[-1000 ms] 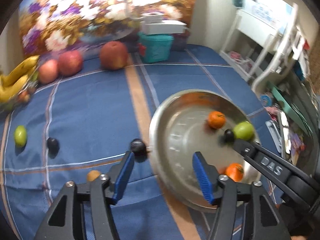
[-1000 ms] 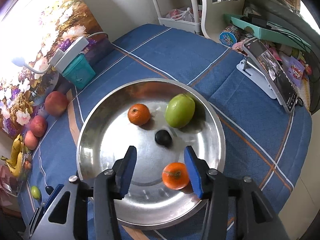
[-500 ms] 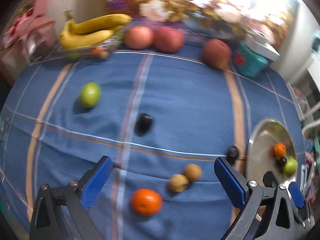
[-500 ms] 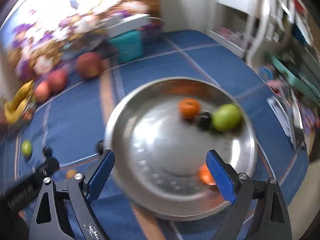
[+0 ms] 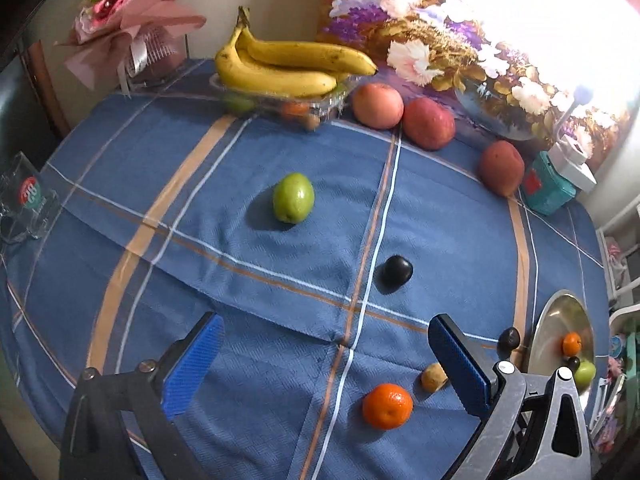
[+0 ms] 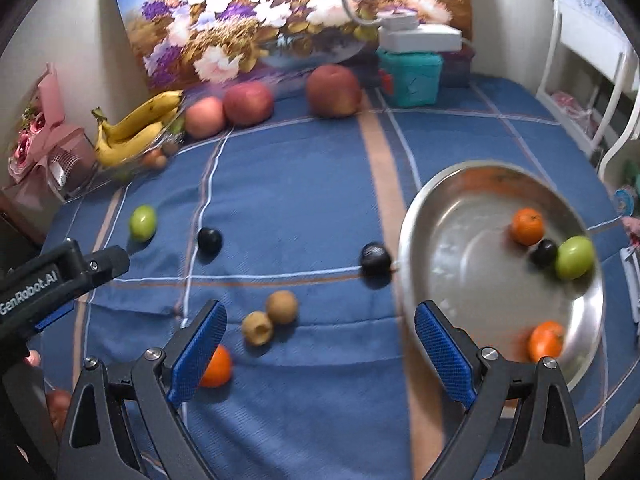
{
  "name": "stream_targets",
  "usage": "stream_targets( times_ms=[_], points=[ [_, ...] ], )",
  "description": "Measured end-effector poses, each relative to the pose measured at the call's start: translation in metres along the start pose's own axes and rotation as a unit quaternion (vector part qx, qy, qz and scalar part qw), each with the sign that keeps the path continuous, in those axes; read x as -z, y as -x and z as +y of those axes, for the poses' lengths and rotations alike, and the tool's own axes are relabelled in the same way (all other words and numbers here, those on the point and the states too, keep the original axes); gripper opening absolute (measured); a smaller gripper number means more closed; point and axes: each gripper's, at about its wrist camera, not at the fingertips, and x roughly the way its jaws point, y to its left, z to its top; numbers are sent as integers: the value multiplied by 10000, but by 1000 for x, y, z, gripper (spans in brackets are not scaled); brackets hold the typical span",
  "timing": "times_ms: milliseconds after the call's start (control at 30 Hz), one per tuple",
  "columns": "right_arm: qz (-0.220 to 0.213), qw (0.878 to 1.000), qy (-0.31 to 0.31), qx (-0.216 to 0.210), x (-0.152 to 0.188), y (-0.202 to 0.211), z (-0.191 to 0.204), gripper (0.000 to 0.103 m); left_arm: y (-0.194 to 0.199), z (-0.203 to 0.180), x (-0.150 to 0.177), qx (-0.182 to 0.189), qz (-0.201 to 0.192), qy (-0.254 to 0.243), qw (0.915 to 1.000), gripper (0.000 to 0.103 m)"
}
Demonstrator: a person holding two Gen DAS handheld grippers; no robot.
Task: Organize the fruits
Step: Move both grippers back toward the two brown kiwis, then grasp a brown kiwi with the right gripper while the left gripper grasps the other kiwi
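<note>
My left gripper (image 5: 326, 366) is open over the blue cloth with nothing between its fingers. Just ahead of it lie an orange (image 5: 387, 406) and a small brown fruit (image 5: 434, 377); farther off are a dark plum (image 5: 396, 272) and a green fruit (image 5: 293, 197). My right gripper (image 6: 320, 354) is also open and empty, left of the steel bowl (image 6: 472, 272). The bowl holds two oranges (image 6: 528, 226), a dark plum (image 6: 543, 253) and a green fruit (image 6: 575, 257). Two brown fruits (image 6: 282, 307) and another dark plum (image 6: 375, 260) lie on the cloth near the right gripper.
Bananas (image 5: 288, 68) on a clear tray and three apples (image 5: 429, 122) line the back edge below a flower painting. A teal box (image 5: 550, 192) stands at the back right, a glass mug (image 5: 24, 204) at the left edge, a bouquet (image 5: 132, 28) in the corner.
Both grippers opened wide and swung left, away from the bowl toward the loose fruit. The orange that was between the right fingers now lies in the bowl.
</note>
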Motion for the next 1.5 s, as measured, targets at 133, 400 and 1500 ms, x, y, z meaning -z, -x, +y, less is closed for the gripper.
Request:
stream_targets(
  times_ms=[133,400,1500],
  points=[
    [161,9997,-91,-141,4,-8,3,95,-16,0,5,22,340,86,9994,103],
    [496,9954,-666,-483,11,-37,-7,95,-48,6,11,-28,706,326,9970,103],
    [570,9949,-562,-607,11,-73,-1,35,-64,2,7,138,1004,339,9943,103]
  ],
)
